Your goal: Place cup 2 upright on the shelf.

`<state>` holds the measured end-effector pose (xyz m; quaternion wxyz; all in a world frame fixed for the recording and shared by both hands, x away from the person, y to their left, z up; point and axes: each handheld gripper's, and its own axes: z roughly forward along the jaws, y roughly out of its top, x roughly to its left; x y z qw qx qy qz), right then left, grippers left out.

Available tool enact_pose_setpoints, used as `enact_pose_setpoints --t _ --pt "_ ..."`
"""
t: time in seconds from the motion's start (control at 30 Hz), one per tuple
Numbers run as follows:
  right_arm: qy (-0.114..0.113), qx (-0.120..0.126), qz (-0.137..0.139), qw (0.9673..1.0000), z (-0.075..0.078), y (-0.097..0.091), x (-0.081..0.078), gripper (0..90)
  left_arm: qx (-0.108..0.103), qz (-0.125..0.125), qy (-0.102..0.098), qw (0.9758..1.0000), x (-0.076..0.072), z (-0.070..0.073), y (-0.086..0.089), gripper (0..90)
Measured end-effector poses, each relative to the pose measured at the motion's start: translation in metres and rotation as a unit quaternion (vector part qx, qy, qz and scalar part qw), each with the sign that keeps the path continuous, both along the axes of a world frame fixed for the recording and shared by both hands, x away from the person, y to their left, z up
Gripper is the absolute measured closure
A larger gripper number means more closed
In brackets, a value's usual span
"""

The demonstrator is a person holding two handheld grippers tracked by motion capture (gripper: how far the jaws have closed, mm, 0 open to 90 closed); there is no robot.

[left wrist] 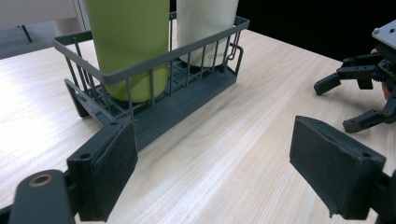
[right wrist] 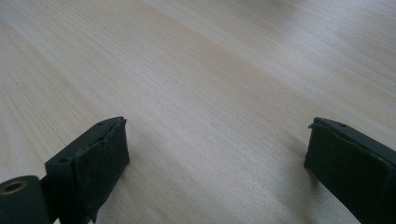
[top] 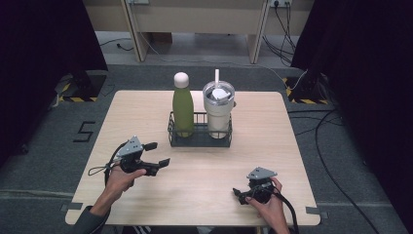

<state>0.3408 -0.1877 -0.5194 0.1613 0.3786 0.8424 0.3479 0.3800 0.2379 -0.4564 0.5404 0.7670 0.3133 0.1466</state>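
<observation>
— What's on the desk [top: 146, 112] from where you stand?

— A dark wire basket [top: 200, 130] near the middle, toward the far side. A green bottle [top: 182, 105] with a pale cap stands upright in its left half, and a cream tumbler [top: 218, 113] with a clear lid and a white straw stands in its right half, the two just beside each other.

— And the person?

— Both forearms come in from the near edge. The left hand-held gripper [top: 157, 154] sits in front of the basket's left end, near it but apart — its jaws point toward the basket and stand open with nothing between them. In the left gripper view the two black pads [left wrist: 114, 163] frame bare wood, with the basket's near corner just beyond the left pad and the bottle's green wall right behind the wires.

— The other one?

— The right hand-held gripper [top: 239, 193] is low over the near right part of the desk, well apart from the basket, pointing leftward across the wood. Its jaws are spread wide too — the right gripper view has nothing but pale wood grain between the pads [right wrist: 100, 161]. A cable trails from each gripper back toward the person.

— So neither has hold of anything?

— Neither. Bottle and tumbler both stand in the basket, untouched.
</observation>
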Motion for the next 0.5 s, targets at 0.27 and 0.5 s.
enact_pose_setpoints --t 0.27,0.5 --pt "0.0 -0.001 0.0 1.0 0.0 0.0 0.0 6.3 0.005 -0.009 0.01 0.9999 -0.005 -0.013 0.0 14.9" --pt "0.0 0.0 0.0 1.0 0.0 0.0 0.0 6.3 0.008 -0.009 0.021 0.9997 -0.006 -0.023 0.003 14.9"
